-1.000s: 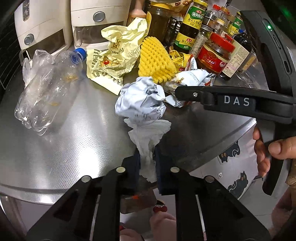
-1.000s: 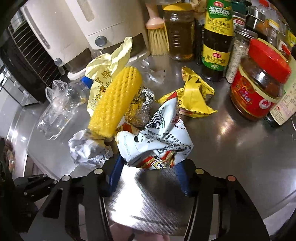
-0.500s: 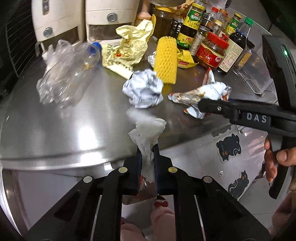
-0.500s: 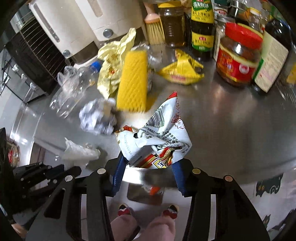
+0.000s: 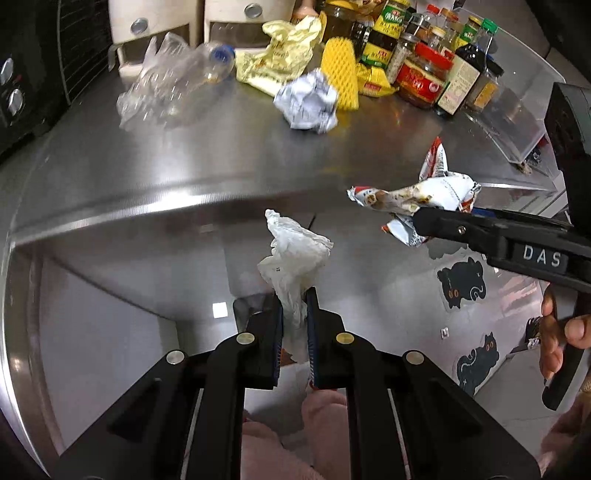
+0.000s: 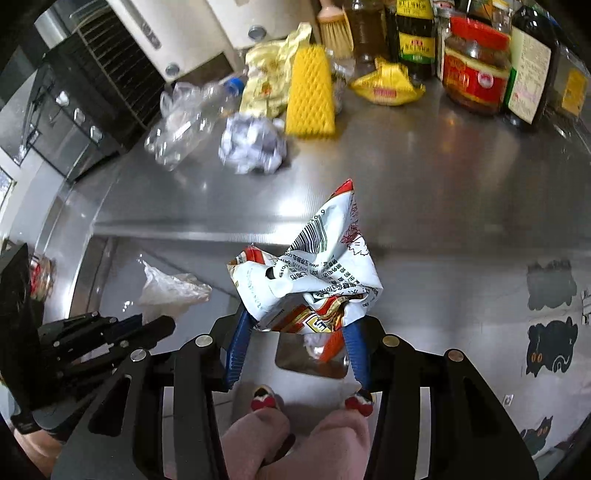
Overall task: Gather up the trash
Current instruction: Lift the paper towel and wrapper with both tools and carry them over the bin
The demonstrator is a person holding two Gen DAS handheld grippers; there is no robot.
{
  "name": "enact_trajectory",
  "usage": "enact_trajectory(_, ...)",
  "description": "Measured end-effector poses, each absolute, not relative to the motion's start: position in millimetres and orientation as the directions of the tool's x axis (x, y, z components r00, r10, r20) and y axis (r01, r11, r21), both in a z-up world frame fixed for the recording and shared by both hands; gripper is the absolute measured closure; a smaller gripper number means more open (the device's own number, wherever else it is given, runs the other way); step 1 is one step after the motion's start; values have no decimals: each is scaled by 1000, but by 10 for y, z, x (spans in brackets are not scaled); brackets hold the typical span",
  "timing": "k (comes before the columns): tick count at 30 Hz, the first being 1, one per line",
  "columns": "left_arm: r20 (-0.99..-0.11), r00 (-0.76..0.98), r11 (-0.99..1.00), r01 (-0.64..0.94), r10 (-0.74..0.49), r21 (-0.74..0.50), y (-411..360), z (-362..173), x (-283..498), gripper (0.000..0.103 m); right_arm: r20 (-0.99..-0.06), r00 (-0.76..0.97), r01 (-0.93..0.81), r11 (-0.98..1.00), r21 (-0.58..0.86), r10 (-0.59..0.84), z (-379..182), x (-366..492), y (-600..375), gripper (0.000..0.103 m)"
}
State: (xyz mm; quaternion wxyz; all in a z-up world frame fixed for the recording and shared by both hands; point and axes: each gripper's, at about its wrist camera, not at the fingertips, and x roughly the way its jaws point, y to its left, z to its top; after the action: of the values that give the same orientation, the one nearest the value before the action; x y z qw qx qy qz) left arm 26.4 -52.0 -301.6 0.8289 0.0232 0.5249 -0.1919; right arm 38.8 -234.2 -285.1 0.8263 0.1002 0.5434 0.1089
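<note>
My left gripper (image 5: 294,301) is shut on a crumpled white tissue (image 5: 295,254), held off the counter in front of its edge. My right gripper (image 6: 295,321) is shut on a crumpled white and red snack wrapper (image 6: 314,269), also off the counter; the wrapper shows in the left wrist view (image 5: 417,199) too. On the steel counter (image 6: 406,177) lie a crumpled paper ball (image 6: 253,142), a yellow foam net sleeve (image 6: 310,99), a crushed clear bottle (image 6: 184,118), a yellow bag (image 6: 266,81) and a small yellow packet (image 6: 388,85).
Jars and sauce bottles (image 6: 476,74) line the back right of the counter. White appliances (image 5: 166,26) and a black oven (image 6: 92,103) stand at the back left. Below the grippers a bin opening (image 6: 314,354) and the person's slippered feet (image 6: 262,400) show.
Both grippers have drawn back from the counter past its front edge, carrying the tissue and the wrapper. The trash left on the counter has not moved.
</note>
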Motion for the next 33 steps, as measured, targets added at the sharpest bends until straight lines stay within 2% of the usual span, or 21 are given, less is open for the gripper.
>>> enact_trajectory(16, -931, 254, 947, 255, -263, -197, -295, -3948, -52, 93, -925, 250, 25, 953, 301, 286, -3936, 97, -2107, 57)
enact_trajectory(33, -959, 99, 947, 215, -264, -238, -435, -5078, 374, 93, -963, 79, 169, 948, 269, 259, -5114, 557, -1895, 57)
